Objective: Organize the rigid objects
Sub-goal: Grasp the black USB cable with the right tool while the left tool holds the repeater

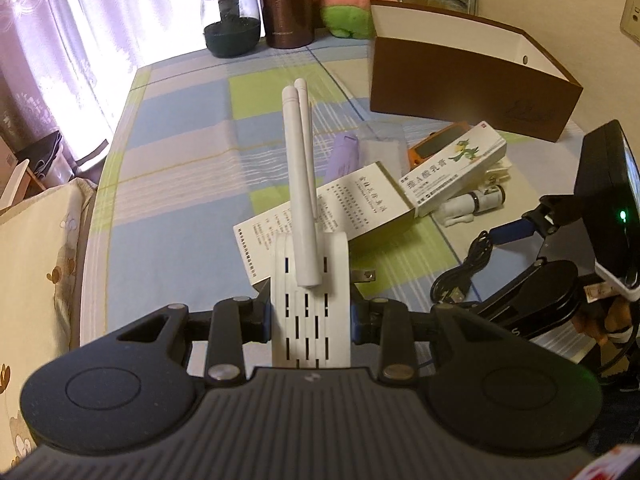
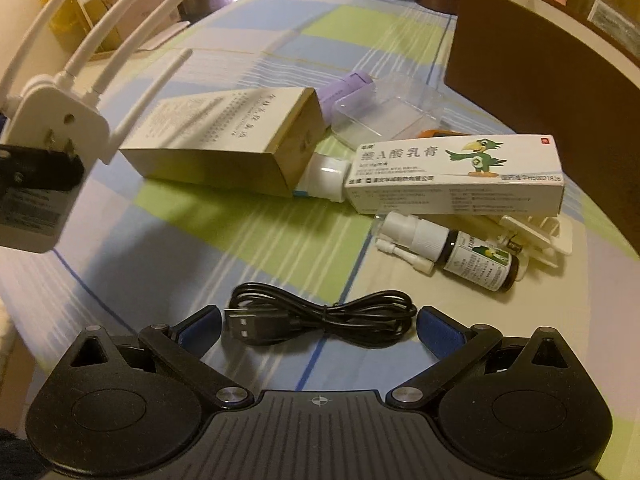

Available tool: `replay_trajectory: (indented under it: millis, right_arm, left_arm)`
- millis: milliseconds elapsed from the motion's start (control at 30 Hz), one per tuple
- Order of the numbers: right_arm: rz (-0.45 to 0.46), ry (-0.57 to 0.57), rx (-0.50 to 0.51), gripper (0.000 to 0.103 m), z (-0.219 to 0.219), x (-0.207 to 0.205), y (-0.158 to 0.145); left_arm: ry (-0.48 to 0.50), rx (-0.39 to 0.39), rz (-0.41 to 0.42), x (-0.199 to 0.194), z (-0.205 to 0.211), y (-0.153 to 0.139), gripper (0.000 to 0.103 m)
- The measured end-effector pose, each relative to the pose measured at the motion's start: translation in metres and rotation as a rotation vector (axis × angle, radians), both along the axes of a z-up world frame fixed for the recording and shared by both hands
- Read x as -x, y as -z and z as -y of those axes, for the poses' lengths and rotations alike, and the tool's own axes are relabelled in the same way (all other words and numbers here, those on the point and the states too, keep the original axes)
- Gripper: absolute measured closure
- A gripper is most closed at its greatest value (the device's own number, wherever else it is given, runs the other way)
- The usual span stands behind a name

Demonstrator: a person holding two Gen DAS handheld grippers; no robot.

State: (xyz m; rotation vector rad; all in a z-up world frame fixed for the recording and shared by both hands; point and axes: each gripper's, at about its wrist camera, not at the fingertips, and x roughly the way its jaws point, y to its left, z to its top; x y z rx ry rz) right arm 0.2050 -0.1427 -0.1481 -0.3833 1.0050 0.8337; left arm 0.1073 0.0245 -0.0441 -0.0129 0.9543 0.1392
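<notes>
On the table (image 2: 180, 232) with its checked cloth, we see the brown storage box (image 1: 460, 80) at the far right. Our left gripper (image 1: 311, 316) has its fingers clamped on the white wifi extender (image 1: 310, 300), held above the cloth with its antennas pointing away from us. Near it lie a cream carton (image 2: 224, 144) and the ointment box (image 2: 456, 176), with a small spray bottle (image 2: 452, 248) just beside. Our right gripper (image 2: 319, 326) holds its fingers apart, and the coiled black USB cable (image 2: 324, 314) lies on the cloth between their tips, not gripped.
</notes>
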Motion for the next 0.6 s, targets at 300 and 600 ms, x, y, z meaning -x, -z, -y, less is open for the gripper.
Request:
replay_trajectory:
  millis: [300, 600]
  right_arm:
    - [-0.001, 0.022, -0.016, 0.011, 0.004, -0.006, -0.001]
    - [0.01, 0.043, -0.058, 0.012, 0.02, -0.006, -0.024]
  left_arm:
    - [0.019, -0.006, -0.01, -0.006, 0.0, 0.003, 0.075]
    - [0.04, -0.013, -0.006, -0.014, 0.002, 0.001, 0.075]
